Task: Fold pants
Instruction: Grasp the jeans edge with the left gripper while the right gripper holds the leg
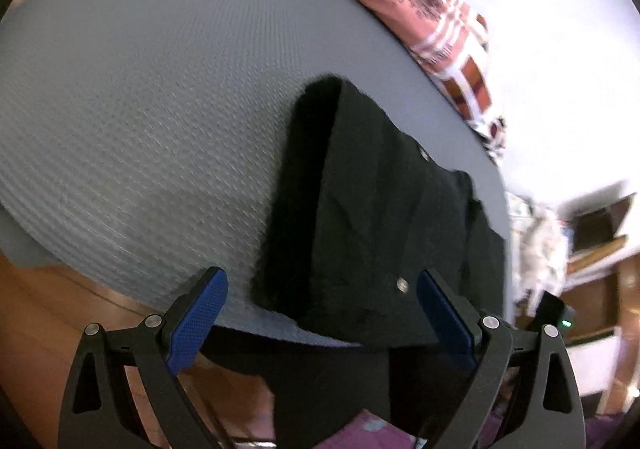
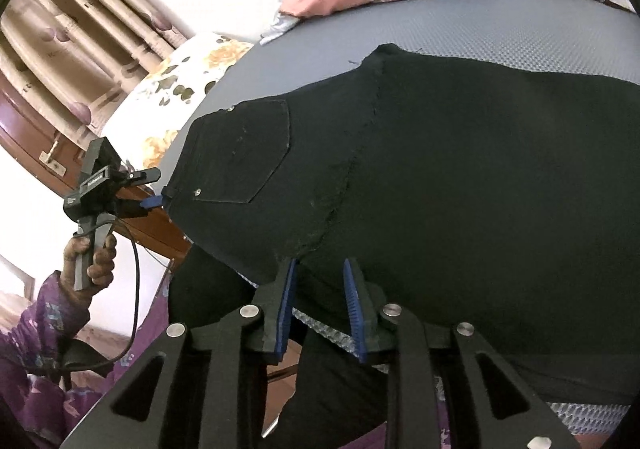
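Grey bedding [image 1: 140,109] is spread under black pants [image 2: 440,169], draped over its near edge. At their waistband the left gripper [image 1: 320,313] is held wide apart, empty. The right gripper [image 2: 320,309] is half-closed, gripping nothing visible. Grasping is judged next.

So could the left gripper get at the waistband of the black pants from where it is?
Probably yes. The left gripper has its jaws wide open, and the black pants lie right before them on the grey mattress, with nothing between.
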`<act>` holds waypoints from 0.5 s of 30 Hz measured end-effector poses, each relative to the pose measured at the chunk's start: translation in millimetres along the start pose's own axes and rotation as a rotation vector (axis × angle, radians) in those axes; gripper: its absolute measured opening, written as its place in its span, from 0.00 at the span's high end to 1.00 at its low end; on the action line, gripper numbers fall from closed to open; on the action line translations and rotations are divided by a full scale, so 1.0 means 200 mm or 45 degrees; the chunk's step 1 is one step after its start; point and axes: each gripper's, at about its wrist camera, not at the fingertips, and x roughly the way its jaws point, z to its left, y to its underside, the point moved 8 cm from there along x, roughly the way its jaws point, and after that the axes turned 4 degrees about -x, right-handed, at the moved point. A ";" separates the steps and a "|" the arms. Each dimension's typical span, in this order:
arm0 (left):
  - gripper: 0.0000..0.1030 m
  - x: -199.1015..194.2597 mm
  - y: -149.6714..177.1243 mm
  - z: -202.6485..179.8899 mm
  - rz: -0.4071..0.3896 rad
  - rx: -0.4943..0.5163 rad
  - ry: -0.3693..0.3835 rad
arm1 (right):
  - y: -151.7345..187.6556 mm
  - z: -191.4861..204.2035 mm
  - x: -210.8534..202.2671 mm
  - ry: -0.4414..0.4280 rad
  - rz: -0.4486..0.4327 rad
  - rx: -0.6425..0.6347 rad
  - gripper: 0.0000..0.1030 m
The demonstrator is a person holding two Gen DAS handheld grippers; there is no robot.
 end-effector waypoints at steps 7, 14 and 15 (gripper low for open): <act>0.09 0.01 0.07 -0.02 0.016 -0.032 0.072 | 0.00 -0.02 0.02 -0.019 0.002 0.042 0.69; 0.09 0.00 0.07 -0.03 -0.032 -0.144 0.303 | 0.00 -0.02 0.03 -0.039 -0.006 0.053 0.62; 0.09 -0.01 0.07 -0.04 -0.022 -0.174 0.399 | 0.00 -0.01 0.03 -0.041 -0.006 0.048 0.61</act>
